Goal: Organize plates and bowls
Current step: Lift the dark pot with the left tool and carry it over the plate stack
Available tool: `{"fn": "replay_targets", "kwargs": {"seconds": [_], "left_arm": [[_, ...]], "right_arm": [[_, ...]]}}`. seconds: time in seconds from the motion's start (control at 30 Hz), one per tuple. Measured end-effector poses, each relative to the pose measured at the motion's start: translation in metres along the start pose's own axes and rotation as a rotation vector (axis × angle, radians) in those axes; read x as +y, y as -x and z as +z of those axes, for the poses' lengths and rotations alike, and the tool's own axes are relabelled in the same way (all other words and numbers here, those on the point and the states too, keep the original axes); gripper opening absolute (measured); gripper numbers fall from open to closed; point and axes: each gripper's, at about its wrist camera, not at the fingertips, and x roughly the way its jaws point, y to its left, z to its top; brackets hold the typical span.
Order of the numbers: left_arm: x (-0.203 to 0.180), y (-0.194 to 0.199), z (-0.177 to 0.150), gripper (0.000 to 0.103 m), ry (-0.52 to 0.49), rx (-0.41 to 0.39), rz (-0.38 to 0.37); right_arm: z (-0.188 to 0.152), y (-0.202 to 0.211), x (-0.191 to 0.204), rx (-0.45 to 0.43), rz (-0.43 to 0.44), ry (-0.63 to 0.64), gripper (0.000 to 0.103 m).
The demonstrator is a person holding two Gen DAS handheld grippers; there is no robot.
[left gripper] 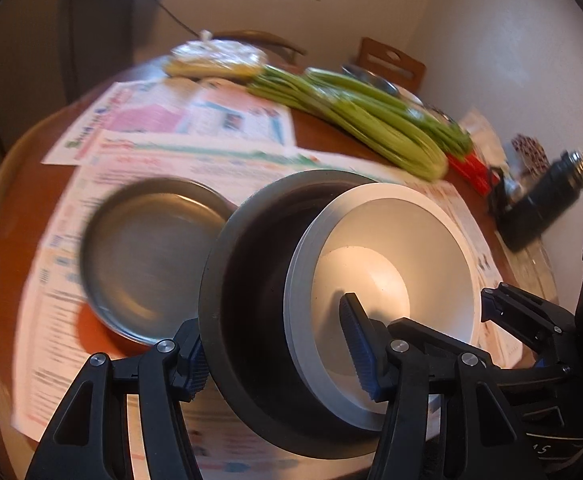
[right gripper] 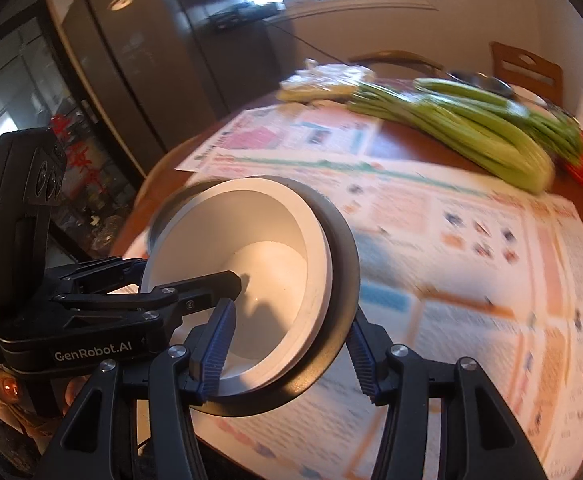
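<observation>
A dark bowl (left gripper: 247, 280) with white bowls (left gripper: 411, 240) nested in it hangs tilted above the table, gripped from both sides. My left gripper (left gripper: 275, 340) is shut on the stack, one finger outside the dark rim and the other inside the white bowl. From the opposite rim, my right gripper (right gripper: 291, 328) is shut on the same stack (right gripper: 275, 264), and its fingertips (left gripper: 491, 300) show in the left wrist view. The left gripper (right gripper: 183, 272) appears in the right wrist view too. A steel plate (left gripper: 151, 256) lies on the flyers below, to the left.
Printed flyers (right gripper: 471, 264) cover the round wooden table (left gripper: 323, 128). Green celery stalks (left gripper: 375, 120), a red packet (left gripper: 471, 168) and a plastic bag of food (left gripper: 215, 58) lie at the back. A black flask (left gripper: 539, 196) sits at the right, near the wall. Chairs (right gripper: 527, 66) stand behind.
</observation>
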Motion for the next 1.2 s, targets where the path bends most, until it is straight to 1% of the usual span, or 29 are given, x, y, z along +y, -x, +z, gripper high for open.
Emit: {"fn": "replay_targets", "kwargs": {"seconds": [0.1,0.23,0.57,0.93,1.2], "left_arm": [[0.021,0.008,0.011,0.059,0.024,-0.024,0.024],[0.044,0.012,0.020,0.059,0.048,-0.037,0.056],[0.073,0.008,0.031,0.059,0.077,-0.034,0.093],[0.089,-0.014,0.029,0.059,0.094,0.012,0.111],[0.089,-0.021,0.030,0.057,0.088,0.016,0.136]], "right_arm": [[0.016,-0.011,0.016,-0.007,0.023,0.026,0.055],[0.033,-0.025,0.031,-0.002,0.050,0.048,0.055],[0.055,-0.057,0.052,0.027,0.089,0.073,0.055],[0.052,-0.081,0.053,0.073,0.093,0.063,0.054],[0.051,-0.088,0.051,0.078,0.078,0.055,0.055]]}}
